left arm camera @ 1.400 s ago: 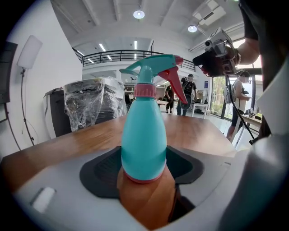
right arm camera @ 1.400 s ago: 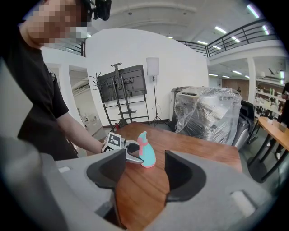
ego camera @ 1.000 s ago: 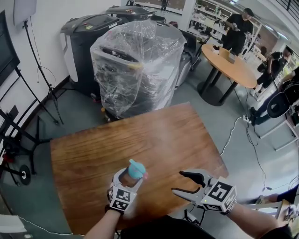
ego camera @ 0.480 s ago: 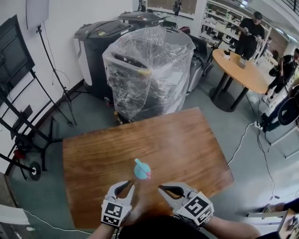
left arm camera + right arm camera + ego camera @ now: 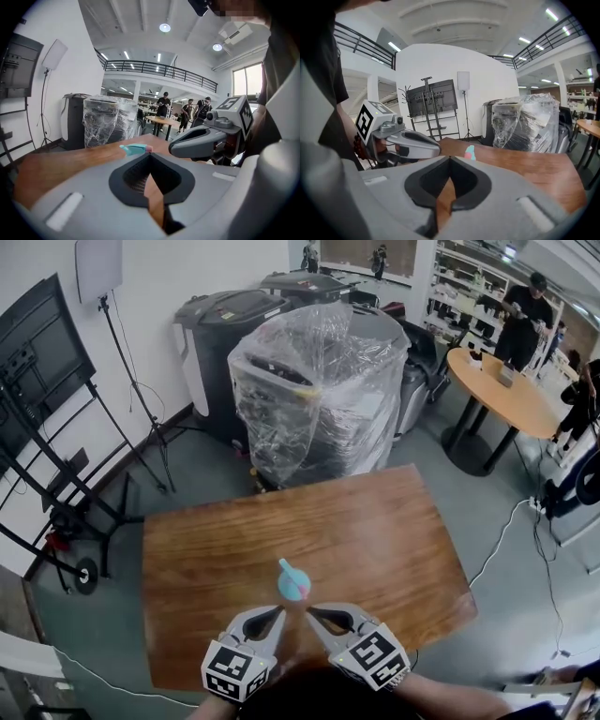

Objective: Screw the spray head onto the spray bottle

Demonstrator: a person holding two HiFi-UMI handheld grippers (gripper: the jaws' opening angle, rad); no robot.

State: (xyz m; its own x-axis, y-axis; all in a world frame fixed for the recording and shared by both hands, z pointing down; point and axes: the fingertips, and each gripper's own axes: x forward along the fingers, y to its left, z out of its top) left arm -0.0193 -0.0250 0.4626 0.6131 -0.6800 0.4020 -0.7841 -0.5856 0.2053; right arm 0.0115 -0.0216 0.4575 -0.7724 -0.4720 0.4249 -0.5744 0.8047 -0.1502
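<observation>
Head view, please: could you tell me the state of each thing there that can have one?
spray bottle: upright on the table, held by neither gripper.
spray head: on top of the bottle; how tightly it sits cannot be told.
left gripper: jaws have just closed; shut, nothing between them.
right gripper: jaws have just closed; shut, nothing between them.
machine: wrapped in clear film.
</observation>
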